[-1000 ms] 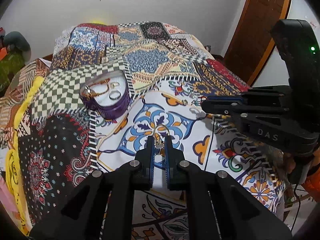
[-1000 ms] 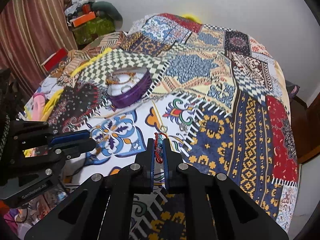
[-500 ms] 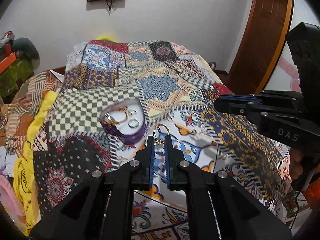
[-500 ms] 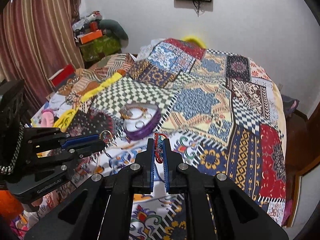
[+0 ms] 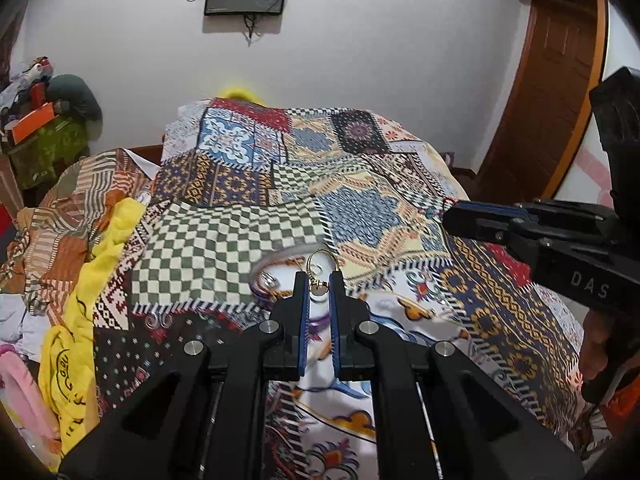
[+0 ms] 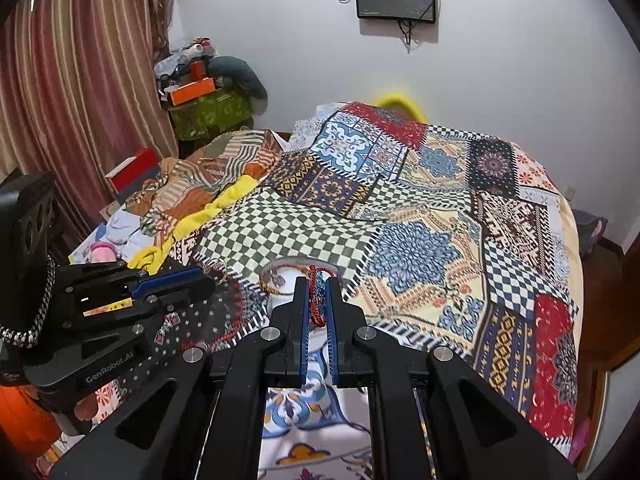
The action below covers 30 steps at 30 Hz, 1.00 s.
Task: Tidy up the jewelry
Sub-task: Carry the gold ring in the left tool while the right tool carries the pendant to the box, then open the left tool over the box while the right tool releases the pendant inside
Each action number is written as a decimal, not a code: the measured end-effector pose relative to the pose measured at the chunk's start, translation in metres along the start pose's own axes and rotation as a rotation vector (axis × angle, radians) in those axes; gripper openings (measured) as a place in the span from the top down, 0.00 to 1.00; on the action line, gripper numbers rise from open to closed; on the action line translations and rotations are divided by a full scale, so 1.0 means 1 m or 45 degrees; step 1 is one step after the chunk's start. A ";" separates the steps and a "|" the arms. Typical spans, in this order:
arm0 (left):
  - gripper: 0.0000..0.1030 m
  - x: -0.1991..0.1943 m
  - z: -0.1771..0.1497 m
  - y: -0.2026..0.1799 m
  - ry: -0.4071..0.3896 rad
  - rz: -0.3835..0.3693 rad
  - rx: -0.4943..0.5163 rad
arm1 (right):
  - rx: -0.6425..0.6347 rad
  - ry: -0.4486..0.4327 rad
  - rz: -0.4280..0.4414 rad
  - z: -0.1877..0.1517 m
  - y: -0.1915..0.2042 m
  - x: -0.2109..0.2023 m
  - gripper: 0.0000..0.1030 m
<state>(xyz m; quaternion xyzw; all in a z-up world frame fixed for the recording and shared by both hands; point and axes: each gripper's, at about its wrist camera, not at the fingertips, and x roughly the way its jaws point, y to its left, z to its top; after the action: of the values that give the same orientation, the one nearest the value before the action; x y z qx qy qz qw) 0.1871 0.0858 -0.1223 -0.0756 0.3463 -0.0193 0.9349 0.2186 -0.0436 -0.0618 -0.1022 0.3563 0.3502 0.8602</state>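
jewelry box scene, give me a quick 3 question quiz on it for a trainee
1. True or false: the left gripper is shut on a gold ring.
2. What does the right gripper hold? A) a silver chain B) a red and blue cord bracelet C) nothing
3. Fill in: the purple jewelry box sits on the patterned ____.

Key
1. True. The ring sticks up from between the fingertips.
2. B. The red and blue cord bracelet is pinched between the fingers.
3. Bedspread. The box lies just ahead of both grippers, with bracelets and rings already inside.
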 end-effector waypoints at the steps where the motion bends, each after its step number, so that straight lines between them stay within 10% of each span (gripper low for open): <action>1: 0.93 0.001 0.002 0.003 -0.003 0.004 -0.002 | 0.001 0.001 0.005 0.001 0.000 0.003 0.94; 30: 0.93 0.109 0.001 0.031 0.211 -0.021 -0.002 | 0.075 0.315 0.104 0.014 -0.009 0.126 0.93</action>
<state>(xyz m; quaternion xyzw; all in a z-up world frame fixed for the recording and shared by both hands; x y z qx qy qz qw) 0.2702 0.1073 -0.1970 -0.0773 0.4217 -0.0330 0.9028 0.2956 0.0228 -0.1384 -0.1046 0.4738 0.3591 0.7973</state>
